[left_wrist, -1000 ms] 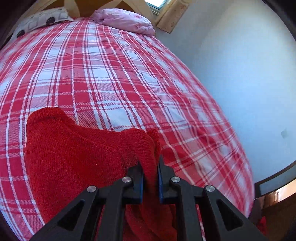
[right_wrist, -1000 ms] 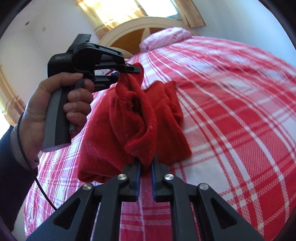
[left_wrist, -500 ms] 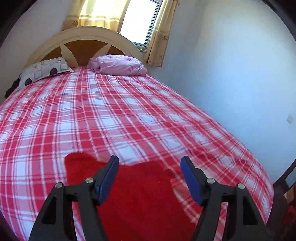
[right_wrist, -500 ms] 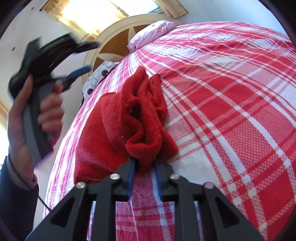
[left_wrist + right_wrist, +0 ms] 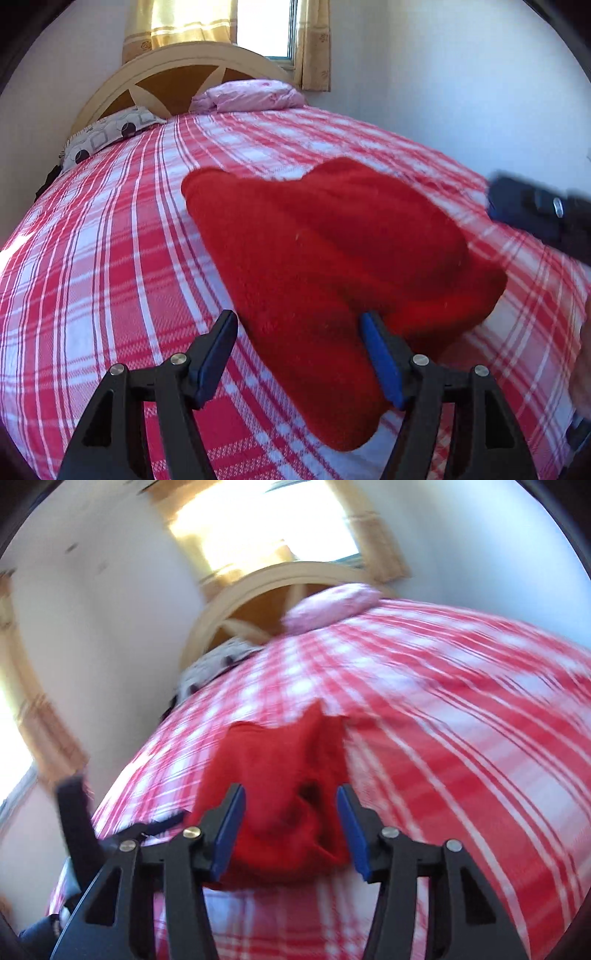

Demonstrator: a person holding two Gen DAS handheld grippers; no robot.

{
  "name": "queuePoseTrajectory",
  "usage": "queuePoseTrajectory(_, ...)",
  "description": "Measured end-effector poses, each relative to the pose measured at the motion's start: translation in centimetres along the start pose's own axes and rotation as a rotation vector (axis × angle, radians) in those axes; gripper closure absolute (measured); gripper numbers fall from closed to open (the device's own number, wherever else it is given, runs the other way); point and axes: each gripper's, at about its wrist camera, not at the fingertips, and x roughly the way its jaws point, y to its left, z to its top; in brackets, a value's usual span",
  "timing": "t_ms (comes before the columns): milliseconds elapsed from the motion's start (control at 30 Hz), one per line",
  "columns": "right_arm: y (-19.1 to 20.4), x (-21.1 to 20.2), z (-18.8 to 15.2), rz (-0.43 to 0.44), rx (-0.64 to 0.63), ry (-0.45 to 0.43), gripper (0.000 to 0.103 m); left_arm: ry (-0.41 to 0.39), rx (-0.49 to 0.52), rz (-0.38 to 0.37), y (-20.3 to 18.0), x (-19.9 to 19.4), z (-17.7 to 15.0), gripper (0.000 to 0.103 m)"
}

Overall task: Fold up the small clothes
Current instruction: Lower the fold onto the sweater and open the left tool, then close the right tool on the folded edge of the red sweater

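A red knit garment [image 5: 332, 266] lies bunched on the plaid bed [image 5: 110, 258]. My left gripper [image 5: 299, 354] hangs just above its near end. It is open wide and its blue pads do not touch the cloth. In the right wrist view the same garment [image 5: 280, 775] sits heaped in front of my right gripper [image 5: 290, 830]. Its jaws are opening, with a fold of the cloth between them and neither pad pressing it. A blurred part of the right gripper shows at the right edge of the left wrist view.
The red-and-white plaid cover [image 5: 461, 738] spreads wide to the right of the garment. A pink pillow [image 5: 251, 96] and a spotted pillow [image 5: 107, 136] lie by the arched headboard [image 5: 177, 70]. A white wall runs along the bed's right side.
Both grippers, shut on the lifted garment a second ago, have let go. The cloth has dropped onto the bed. The left gripper has swung away and down; the right has risen.
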Motion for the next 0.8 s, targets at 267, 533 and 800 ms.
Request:
queuePoseTrajectory(267, -3.7, 9.6, 1.0, -0.073, 0.070, 0.295, 0.086, 0.052, -0.151, -0.100, 3.1, 1.0, -1.2, 0.023)
queuePoseTrajectory(533, -1.1, 6.6, 2.3, -0.106, -0.049, 0.243, 0.064, -0.140, -0.203, -0.030, 4.0, -3.1, -0.9, 0.023)
queuePoseTrajectory(800, 2.7, 11.0, 3.8, -0.132, -0.207, 0.258, 0.052, -0.066, -0.240, 0.063, 5.2, -1.2, -0.4, 0.019)
